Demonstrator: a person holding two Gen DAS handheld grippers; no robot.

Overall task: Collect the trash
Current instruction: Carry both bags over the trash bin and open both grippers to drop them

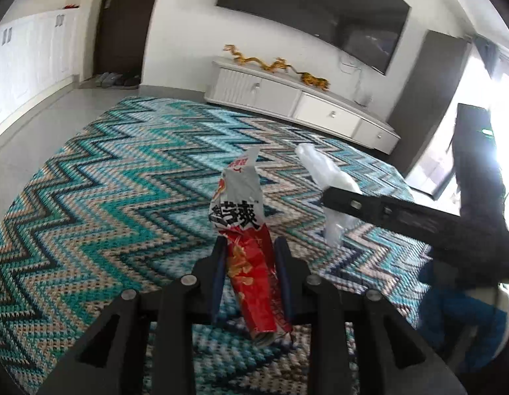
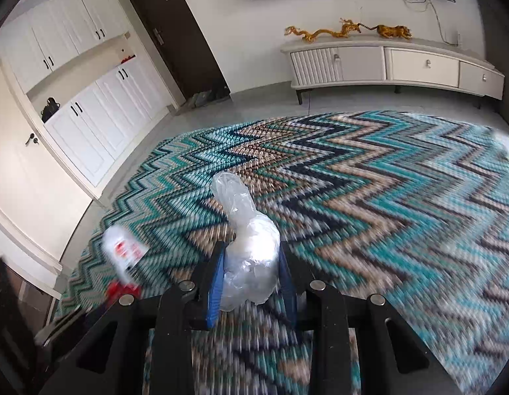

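Left wrist view: your left claw grips the red snack wrapper, long axis pointing away along the fingers. To its right, your right claw clamps the crumpled clear plastic, both above the zigzag rug.

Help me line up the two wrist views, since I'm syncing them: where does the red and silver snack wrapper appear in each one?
Left wrist: the snack wrapper stands at lower centre, pinched in the left gripper, above the zigzag rug.
Right wrist: the snack wrapper is a blurred red-and-white shape at lower left, left of the right gripper holding the clear plastic bag.
Shared landmark: the golden dragon figurine on the white TV cabinet.
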